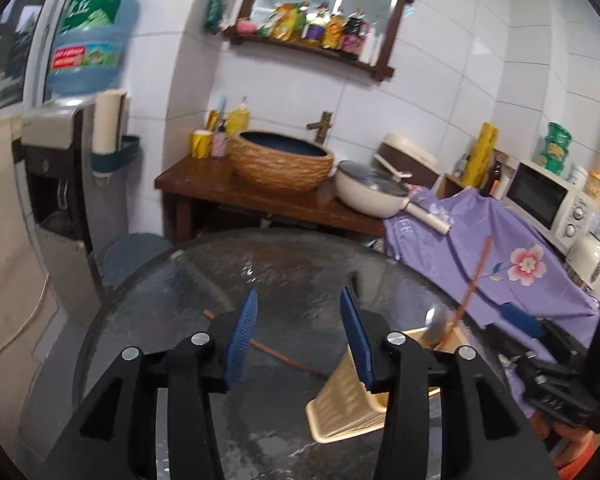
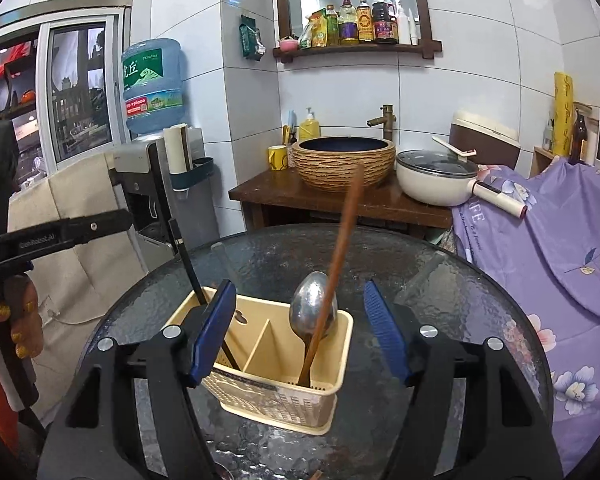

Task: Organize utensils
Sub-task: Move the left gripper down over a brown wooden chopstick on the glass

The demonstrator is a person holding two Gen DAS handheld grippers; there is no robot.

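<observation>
Looks mid-sorting: both tongs, right [image 2: 300, 332] and left [image 1: 298, 336], gape wide and empty, spoon [image 2: 313, 307] and chopstick [image 2: 342, 240] already stand in the caddy [image 2: 278, 364] at lower centre, so next grab the chopstick [image 1: 276, 354] lying on the bench [image 1: 180, 280].

Cream utensil caddy [image 2: 284, 376] on glass table [image 2: 440, 264], steel spoon [image 2: 314, 308] and brown chopstick [image 2: 340, 252] upright inside.

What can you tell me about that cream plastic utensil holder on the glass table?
The utensil holder is a cream rectangular plastic box with slatted sides, a base tray and inner dividers. It stands upright on the round dark glass table. Its right compartment holds a metal spoon, bowl up, and a brown wooden stick that leans out; a black stick stands in the left one. No gripper touches it.
</observation>
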